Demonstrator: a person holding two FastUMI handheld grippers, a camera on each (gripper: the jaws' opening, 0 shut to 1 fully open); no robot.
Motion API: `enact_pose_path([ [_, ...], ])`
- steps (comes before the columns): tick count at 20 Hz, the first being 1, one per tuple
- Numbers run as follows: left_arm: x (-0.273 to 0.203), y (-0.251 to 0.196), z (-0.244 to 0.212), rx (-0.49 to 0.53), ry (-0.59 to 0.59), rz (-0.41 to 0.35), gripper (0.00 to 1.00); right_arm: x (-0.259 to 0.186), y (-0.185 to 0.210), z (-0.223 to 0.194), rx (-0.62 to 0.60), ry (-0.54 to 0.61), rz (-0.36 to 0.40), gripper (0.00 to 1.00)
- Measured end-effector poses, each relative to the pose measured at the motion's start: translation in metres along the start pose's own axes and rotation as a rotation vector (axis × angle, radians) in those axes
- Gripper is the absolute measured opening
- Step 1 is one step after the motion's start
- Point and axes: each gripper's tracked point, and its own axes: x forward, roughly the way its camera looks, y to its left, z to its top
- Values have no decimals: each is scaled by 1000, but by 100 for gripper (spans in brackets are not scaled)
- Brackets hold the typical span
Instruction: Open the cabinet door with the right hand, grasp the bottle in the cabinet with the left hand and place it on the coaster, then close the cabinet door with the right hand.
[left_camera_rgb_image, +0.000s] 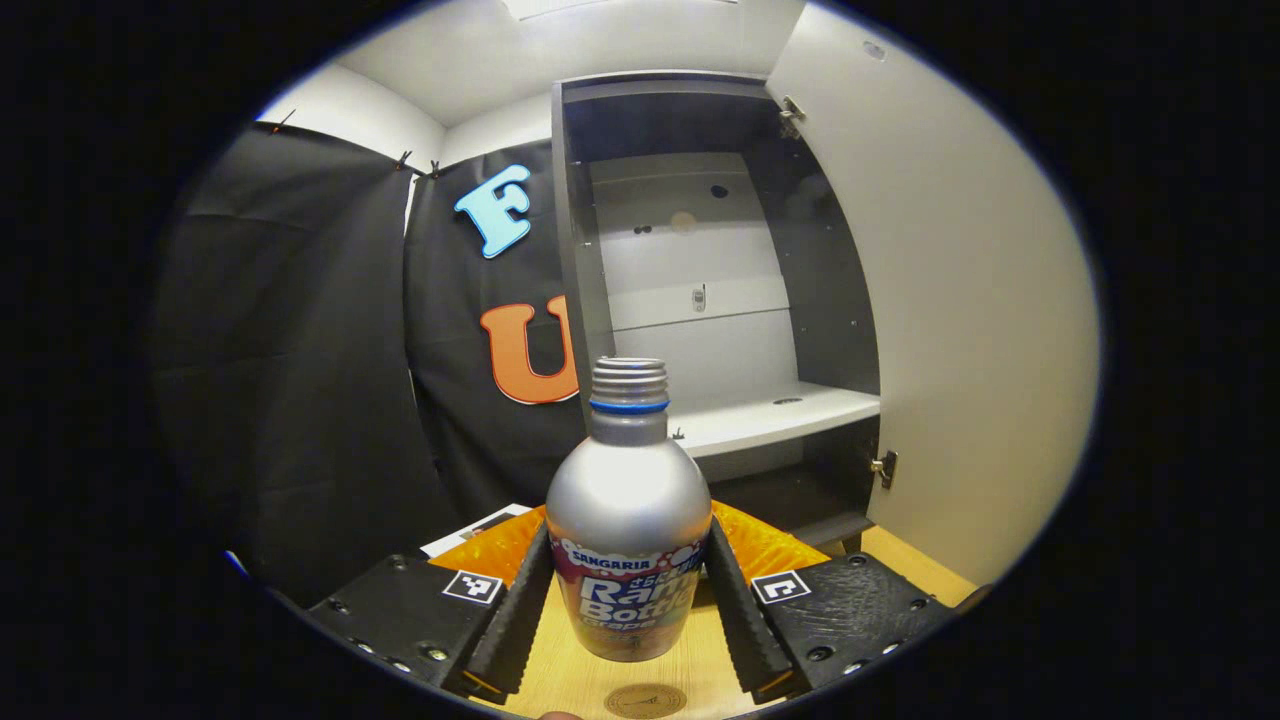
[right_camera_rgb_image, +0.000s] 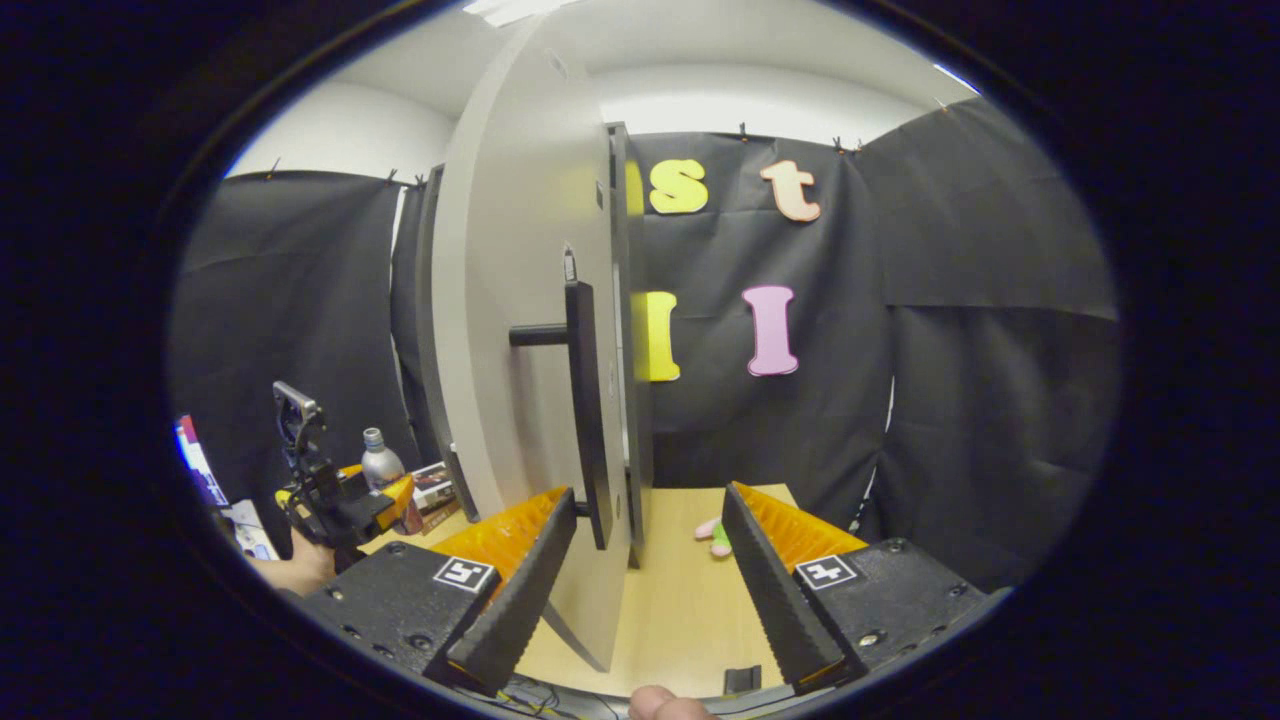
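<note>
Left claw (left_camera_rgb_image: 628, 600): we see it clamped on the bottle (left_camera_rgb_image: 626, 520), above the coaster (left_camera_rgb_image: 645, 700).
Right claw (right_camera_rgb_image: 650, 570): fingers apart, astride the cabinet door (right_camera_rgb_image: 520, 330) edge, by its handle (right_camera_rgb_image: 585, 400).

Wooden table (left_camera_rgb_image: 700, 660) with round coaster (left_camera_rgb_image: 645, 700).

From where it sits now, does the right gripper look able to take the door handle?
Probably yes: the right gripper is open, and the handle on the open cabinet door hangs just ahead near its left finger, nothing between.
</note>
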Motion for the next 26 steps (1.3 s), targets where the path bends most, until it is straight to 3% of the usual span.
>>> enact_pose_path([
  [5,-23,-3,-67,5,32,21,76,1,0,-1,-8,62,0,95],
  [12,-37,-7,-160,-117,67,62,76,-1,-2,2,-69,121,-24,95],
  [17,-27,-3,-200,-125,78,101,76,-2,-3,3,-125,135,-31,95],
  [21,-15,-15,-216,-151,64,85,76,-3,-4,3,-160,144,-60,95],
  [26,-11,-11,-221,-145,67,117,76,-1,-4,2,-222,148,-37,95],
])
